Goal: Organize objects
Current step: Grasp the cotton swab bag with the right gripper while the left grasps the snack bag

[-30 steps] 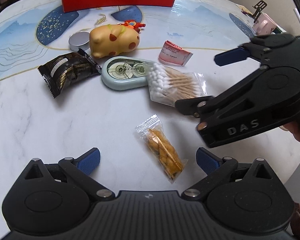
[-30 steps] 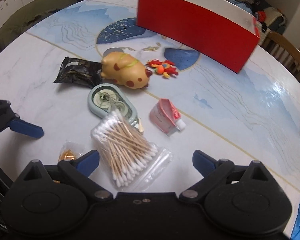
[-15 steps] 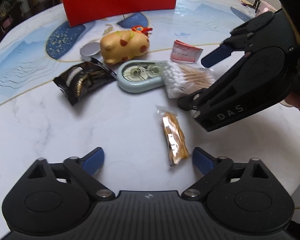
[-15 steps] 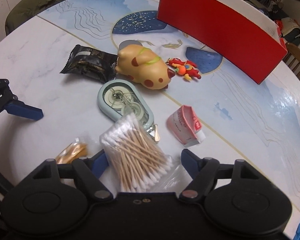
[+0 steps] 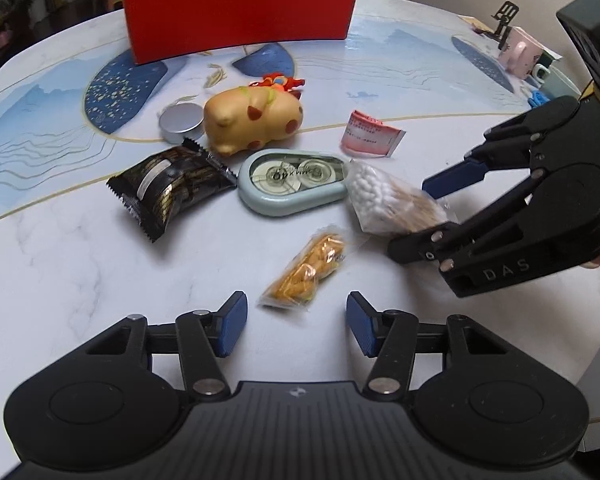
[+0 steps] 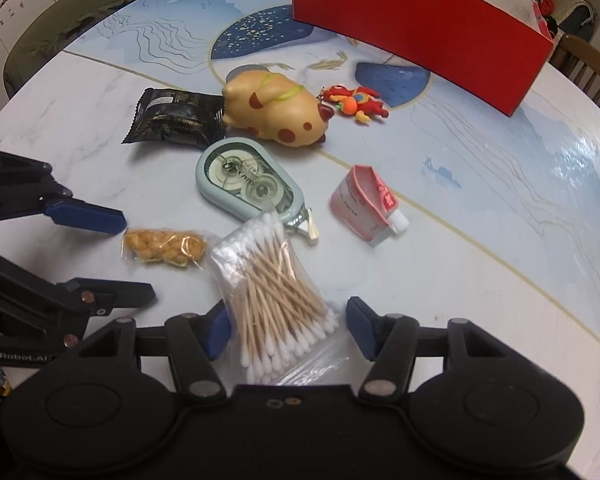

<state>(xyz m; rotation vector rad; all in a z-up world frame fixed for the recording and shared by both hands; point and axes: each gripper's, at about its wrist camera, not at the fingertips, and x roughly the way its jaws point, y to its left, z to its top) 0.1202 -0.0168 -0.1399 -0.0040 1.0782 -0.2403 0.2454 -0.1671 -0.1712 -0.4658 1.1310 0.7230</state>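
Note:
A clear snack packet (image 5: pixel 308 268) of golden pieces lies on the marble table just ahead of my left gripper (image 5: pixel 296 328). The jaws are closing, and the packet's near end lies between the blue pads without touching them. My right gripper (image 6: pixel 290 330) is closing around a bag of cotton swabs (image 6: pixel 276 280), which fills most of the gap. The left wrist view shows that gripper (image 5: pixel 428 212) straddling the bag (image 5: pixel 384 200). The red box (image 5: pixel 240 12) stands at the table's far side.
Beyond the packet lie a black foil snack pack (image 5: pixel 168 188), a pale green tape dispenser (image 5: pixel 292 180), a yellow spotted pig toy (image 5: pixel 252 120), a round tin (image 5: pixel 180 122), a pink tube (image 6: pixel 366 204) and a small red figure (image 6: pixel 354 104). A pink mug (image 5: pixel 520 52) stands far right.
Both pairs of jaws have narrowed. The swab bag now sits deeper between the right fingers. The snack packet lies at a different angle, closer to the left pads.

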